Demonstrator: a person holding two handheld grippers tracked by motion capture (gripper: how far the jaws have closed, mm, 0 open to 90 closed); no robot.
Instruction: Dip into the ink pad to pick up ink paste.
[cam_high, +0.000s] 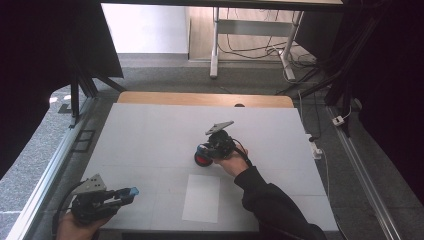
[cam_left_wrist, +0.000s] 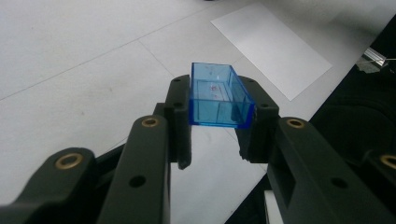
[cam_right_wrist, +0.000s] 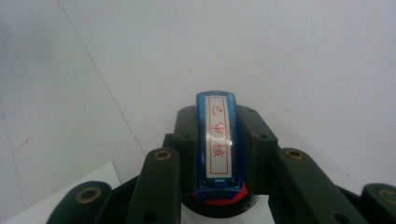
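Left tool (cam_high: 131, 191) near table's (cam_high: 150, 130) front-left corner, jaws clamped on clear blue cap (cam_left_wrist: 218, 95) (hollow, open side facing up in left gripper view). Cap held off table surface.

Right tool (cam_high: 202, 150) around table's middle, jaws closed on blue stamp (cam_right_wrist: 217, 142) with red-character label. Stamp's lower end sits on red ink pad (cam_high: 202, 160) (round, black-rimmed). White paper sheet (cam_high: 201, 198) lies toward front edge, between both tools.

White table (cam_high: 150, 130) — paper sheet (cam_high: 201, 198).
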